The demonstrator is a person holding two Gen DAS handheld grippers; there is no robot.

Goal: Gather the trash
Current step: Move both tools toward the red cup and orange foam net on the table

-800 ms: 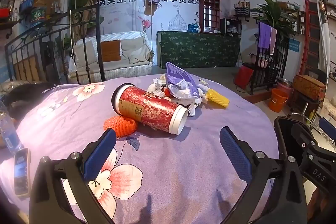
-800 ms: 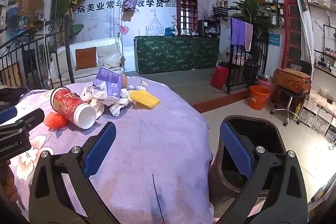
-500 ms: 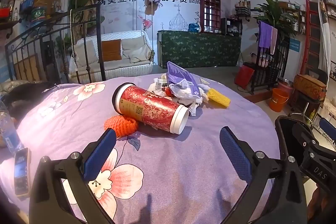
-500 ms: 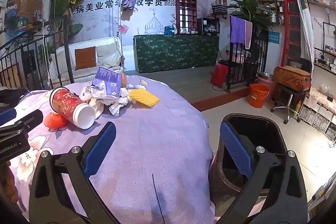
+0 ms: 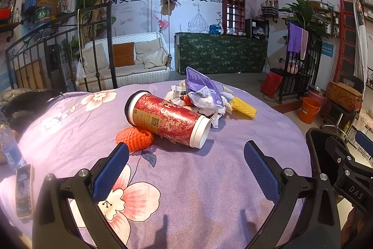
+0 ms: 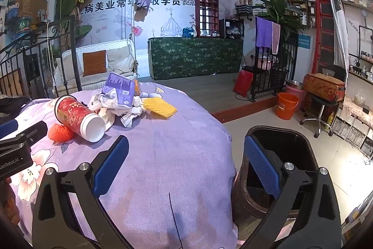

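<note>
While both the left gripper point(image 5: 186, 162) and right gripper point(image 6: 186, 160) hover spread and empty, one red cup point(image 5: 167, 119), one orange net point(image 5: 135, 138), one yellow net point(image 5: 243, 105) and one wrapper heap point(image 5: 202, 96) lie on the purple bedspread point(image 5: 198, 190), one dark bin point(image 6: 282, 155) beside it.

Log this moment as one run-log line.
left hand-held gripper: open, empty | right hand-held gripper: open, empty | red canister: on its side, ungrasped | trash bin: beside bed

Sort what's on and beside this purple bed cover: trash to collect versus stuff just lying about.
For the job:
red cup
orange foam net
yellow foam net
purple packet
crumpled wrappers
black bin

Just lying about:
phone
water bottle
orange bucket
</note>
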